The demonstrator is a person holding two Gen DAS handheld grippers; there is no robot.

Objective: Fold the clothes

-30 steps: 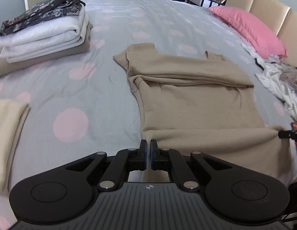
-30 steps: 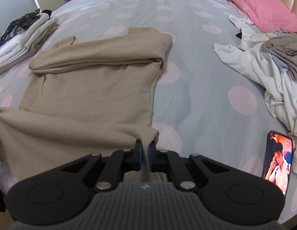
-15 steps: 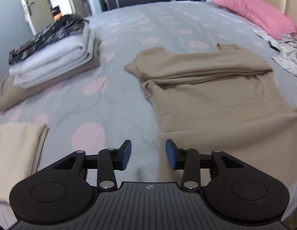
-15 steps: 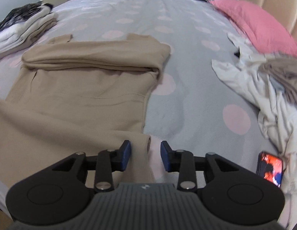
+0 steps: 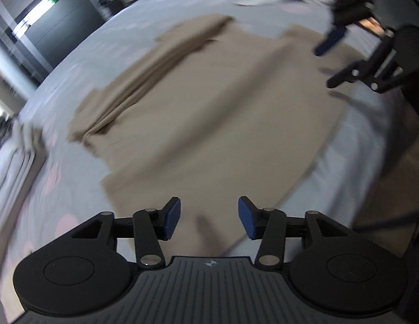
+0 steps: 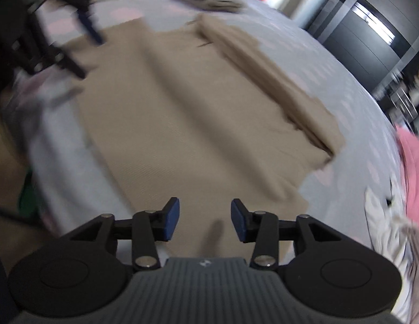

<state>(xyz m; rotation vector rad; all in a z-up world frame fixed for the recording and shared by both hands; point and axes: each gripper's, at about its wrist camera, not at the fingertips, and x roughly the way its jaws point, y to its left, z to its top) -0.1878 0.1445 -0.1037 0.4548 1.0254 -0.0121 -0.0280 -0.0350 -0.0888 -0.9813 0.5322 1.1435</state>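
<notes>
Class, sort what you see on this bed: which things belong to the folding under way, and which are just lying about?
In the job:
- beige sweater, spread flat
- left gripper, jaws opening, nothing between them
- right gripper, jaws opening, nothing between them

Lying about:
- pink pillow
- white crumpled clothes
- folded stack
- spotted bedsheet

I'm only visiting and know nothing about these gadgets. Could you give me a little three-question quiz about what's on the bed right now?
1. True or false: the left gripper is clamped on the beige garment.
2. Which lies on the bed's far side? A) pink pillow B) blue bucket C) green lamp
3. Fill in: the garment's folded-over band lies along its ___ edge, away from the grippers.

Key:
1. False; its jaws are opening, nothing pinched.
2. A
3. far
</notes>
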